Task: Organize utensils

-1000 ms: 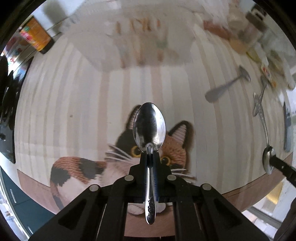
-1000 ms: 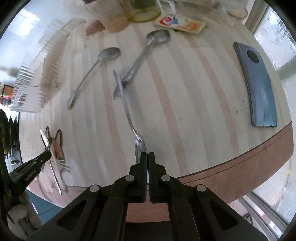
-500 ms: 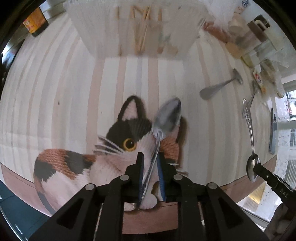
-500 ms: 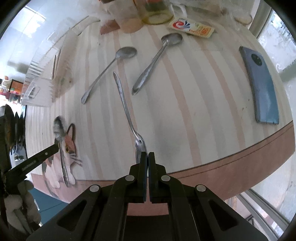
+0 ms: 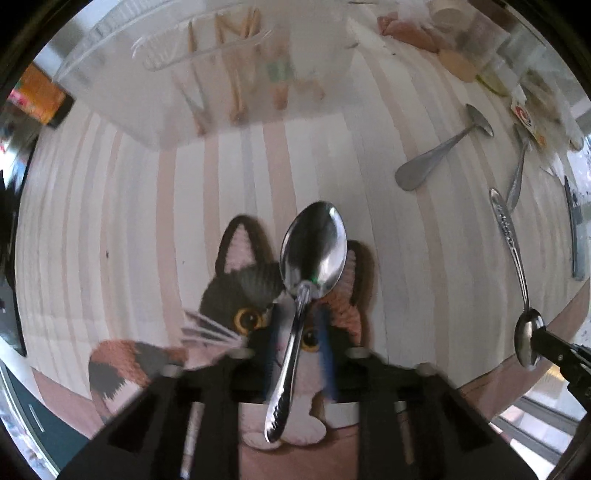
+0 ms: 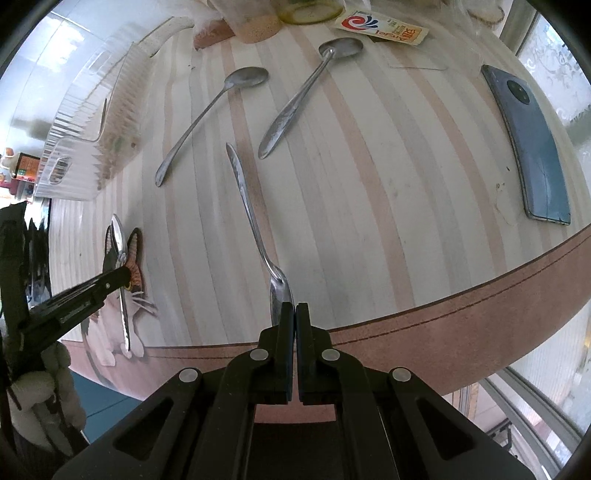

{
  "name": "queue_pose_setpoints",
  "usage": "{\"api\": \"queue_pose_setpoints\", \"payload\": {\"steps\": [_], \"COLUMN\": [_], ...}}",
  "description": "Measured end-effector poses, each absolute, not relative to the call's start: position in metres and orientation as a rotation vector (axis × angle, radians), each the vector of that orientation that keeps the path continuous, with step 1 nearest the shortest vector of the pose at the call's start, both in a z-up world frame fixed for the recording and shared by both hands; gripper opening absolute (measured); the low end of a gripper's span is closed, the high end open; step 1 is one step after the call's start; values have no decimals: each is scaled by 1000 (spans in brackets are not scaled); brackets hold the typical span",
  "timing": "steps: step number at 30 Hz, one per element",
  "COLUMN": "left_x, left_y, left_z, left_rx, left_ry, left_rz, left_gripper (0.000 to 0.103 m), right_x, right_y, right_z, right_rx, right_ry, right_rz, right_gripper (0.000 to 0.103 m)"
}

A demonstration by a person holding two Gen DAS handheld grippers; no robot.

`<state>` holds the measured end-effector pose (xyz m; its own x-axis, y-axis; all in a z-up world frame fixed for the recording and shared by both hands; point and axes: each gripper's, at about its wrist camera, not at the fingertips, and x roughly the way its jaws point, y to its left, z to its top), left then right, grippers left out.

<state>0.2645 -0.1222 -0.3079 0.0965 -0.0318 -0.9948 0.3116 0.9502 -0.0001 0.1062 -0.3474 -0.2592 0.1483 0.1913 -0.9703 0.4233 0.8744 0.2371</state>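
The packet (image 6: 382,27) by the table's far edge bears a red-and-blue swirl logo; its orange lettering is illegible.

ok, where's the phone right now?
Right wrist view: the phone lies flat at the table's far right edge, beside the window, right of the two loose spoons.

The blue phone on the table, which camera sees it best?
The right wrist view. There the phone lies whole and sharp near the table edge, camera lens visible. The left wrist view shows only a thin, dark sliver of it at the far right.
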Motion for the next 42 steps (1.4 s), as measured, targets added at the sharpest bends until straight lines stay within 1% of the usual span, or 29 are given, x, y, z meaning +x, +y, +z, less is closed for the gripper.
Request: {"api": "queue_pose_setpoints", "payload": {"steps": [2,4,6,12,18,21,23,26,28,29,30,31,34,36,39,41,42], "left_x": [264,260,253,240,236,252,259,253,252,250,248,248,246,246,246,245,244], "left_y": [-134,-129,-123,-114,-89,-74,-79,-80,-83,-84,-87,-90,-100,-106,-106,-103,-100], "left_z": [-310,-302,-290,-253,-220,-230,-252,-283,-299,-304,-301,-302,-300,-300,-295,-286,-280], "left_rx": [231,236,246,228,161,89,49,46,67,79,90,112,186,224,212,191,181], "left_ry": [1452,1439,1421,1355,1298,1331,1404,1490,1529,1539,1495,1491,1450,1438,1432,1417,1406], "left_rz": [-250,-249,-246,-219,-214,-245,-287,-301,-293,-289,-292,-285,-282,-283,-274,-272,-273], "left_gripper": [3,2,0,0,0,0,4,12,13,12,12,12,4,4,4,0,0], "right_x": [106,106,106,107,117,125,131,135,136,135,134,133,131,130,128,126,124], "right_y": [-346,-346,-345,-340,-331,-328,-326,-327,-328,-329,-329,-330,-332,-334,-337,-339,-339], "right_z": [-259,-259,-257,-251,-231,-223,-222,-227,-232,-235,-237,-239,-244,-249,-253,-251,-250], "right_rx": [522,524,532,581,570,556,545,539,541,540,542,542,548,553,565,572,574], "right_ry": [1433,1431,1426,1415,1374,1357,1356,1367,1379,1386,1390,1395,1404,1410,1411,1404,1401], "right_rz": [-175,-168,-157,-114,-82,-68,-69,-79,-86,-92,-95,-100,-114,-126,-140,-146,-146], "right_gripper": [1,1,1,1,1,1,1,1,1,1,1,1,1,1,1,1,1]}}
